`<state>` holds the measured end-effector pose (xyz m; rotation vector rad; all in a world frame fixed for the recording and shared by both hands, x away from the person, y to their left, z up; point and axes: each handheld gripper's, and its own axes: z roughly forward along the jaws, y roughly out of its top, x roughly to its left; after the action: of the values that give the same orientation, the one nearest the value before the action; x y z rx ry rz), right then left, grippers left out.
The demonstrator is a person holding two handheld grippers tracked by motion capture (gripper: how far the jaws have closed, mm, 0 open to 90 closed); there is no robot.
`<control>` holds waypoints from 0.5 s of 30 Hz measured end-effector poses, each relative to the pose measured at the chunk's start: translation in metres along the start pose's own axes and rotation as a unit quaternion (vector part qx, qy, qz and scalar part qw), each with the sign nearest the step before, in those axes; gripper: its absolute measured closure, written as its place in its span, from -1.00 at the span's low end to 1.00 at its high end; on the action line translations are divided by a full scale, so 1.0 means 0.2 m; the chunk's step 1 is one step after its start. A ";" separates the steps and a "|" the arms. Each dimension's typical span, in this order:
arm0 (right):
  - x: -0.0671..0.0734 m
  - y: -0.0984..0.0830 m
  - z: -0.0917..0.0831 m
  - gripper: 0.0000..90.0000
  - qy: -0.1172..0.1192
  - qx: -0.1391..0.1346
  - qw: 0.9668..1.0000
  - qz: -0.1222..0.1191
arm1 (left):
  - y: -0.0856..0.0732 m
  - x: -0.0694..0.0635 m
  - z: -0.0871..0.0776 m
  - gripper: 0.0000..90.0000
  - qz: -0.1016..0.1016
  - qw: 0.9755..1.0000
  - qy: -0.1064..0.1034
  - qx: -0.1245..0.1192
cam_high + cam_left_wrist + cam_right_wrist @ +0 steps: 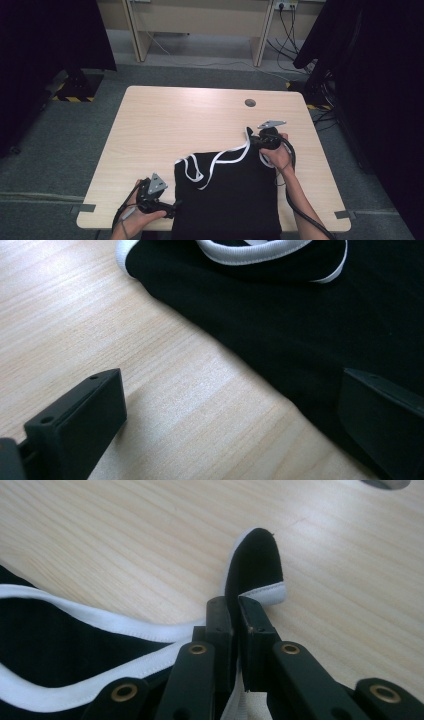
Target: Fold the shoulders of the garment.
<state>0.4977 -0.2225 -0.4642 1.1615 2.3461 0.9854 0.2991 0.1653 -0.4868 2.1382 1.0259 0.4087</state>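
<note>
A wooden table (165,120) was seen mid-frame in the high view, with a black white-trimmed garment (227,192) spread at its lower centre. Its upper-right corner was pinched by the closed right gripper (235,611). The left gripper (230,415), lower left, was held open, touching nothing.

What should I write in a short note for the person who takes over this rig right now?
Right gripper: shut on a strap of the black garment, at its far right corner; the white-edged strap tip sticks up past the jaws.
Left gripper: open, low over the table at the garment's near left edge, one jaw over wood, the other over cloth; it holds nothing.
Garment: lies at the near edge of the table, white trim loose across its top.
Done: the right strap is gripped.
Left: probably grip the left side, then spread or fold the garment; the aim is a guess.
</note>
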 end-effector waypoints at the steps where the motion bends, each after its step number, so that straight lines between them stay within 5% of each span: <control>1: 0.00 0.00 0.00 0.89 0.000 0.000 1.000 0.000 | 0.00 0.00 0.00 -1.00 0.000 1.000 0.000 0.000; 15: 0.17 -0.03 -0.25 0.89 0.015 -0.078 0.997 -0.026 | 0.00 0.00 0.00 -1.00 0.000 1.000 0.001 0.000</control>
<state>0.4453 -0.2193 -0.4332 1.0287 2.2639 1.1531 0.2990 0.1653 -0.4867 2.1383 1.0270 0.4099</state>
